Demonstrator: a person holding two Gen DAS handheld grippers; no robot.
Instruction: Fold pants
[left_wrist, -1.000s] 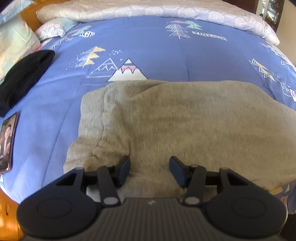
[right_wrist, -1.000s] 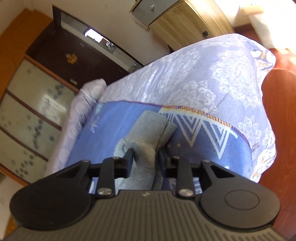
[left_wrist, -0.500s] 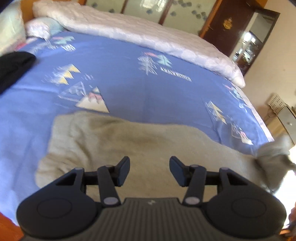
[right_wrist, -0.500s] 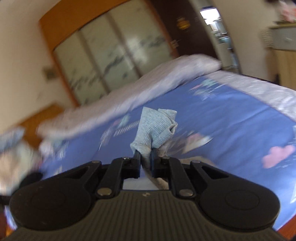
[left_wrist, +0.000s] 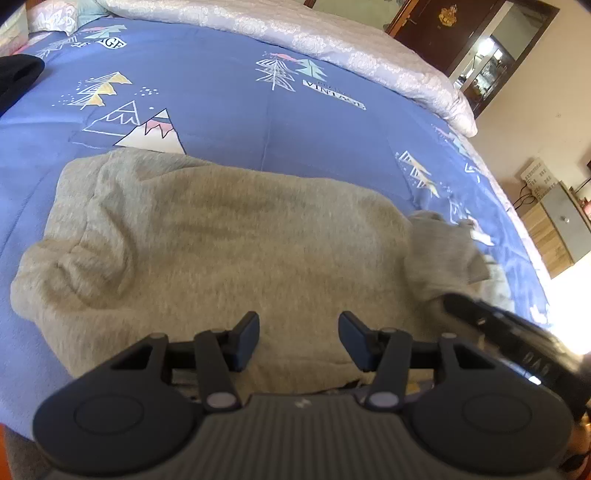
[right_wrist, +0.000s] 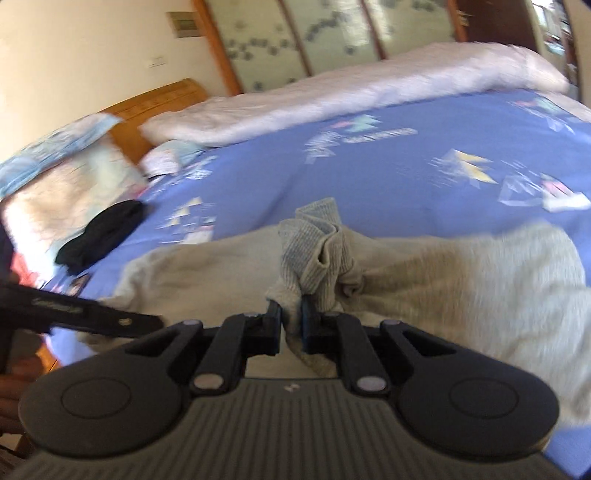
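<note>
- Two grippers work on one pair of grey pants (left_wrist: 229, 236), which lies spread across the blue bedcover (left_wrist: 229, 107), near its front edge.
- The right gripper (right_wrist: 291, 317) has its jaws pressed narrow on the ribbed cuffs (right_wrist: 314, 251), bunched and held up above the rest of the cloth.
- The left gripper (left_wrist: 298, 338) hovers just over the middle of the pants with its jaws wide apart and nothing between them.
- The fabric looks like soft, thick knit; I judge it light and limp, so it will sag and crease wherever it is not supported.
- A good hold is probably on the thicker edges, the cuffs or the waistband, because the flat middle gives little to pinch.
- Both grippers' bodies hide the near edge of the pants, so I cannot tell how it lies.
- The right wrist view is blurred; the dark garment (right_wrist: 99, 236) at the left is hard to identify.
</note>
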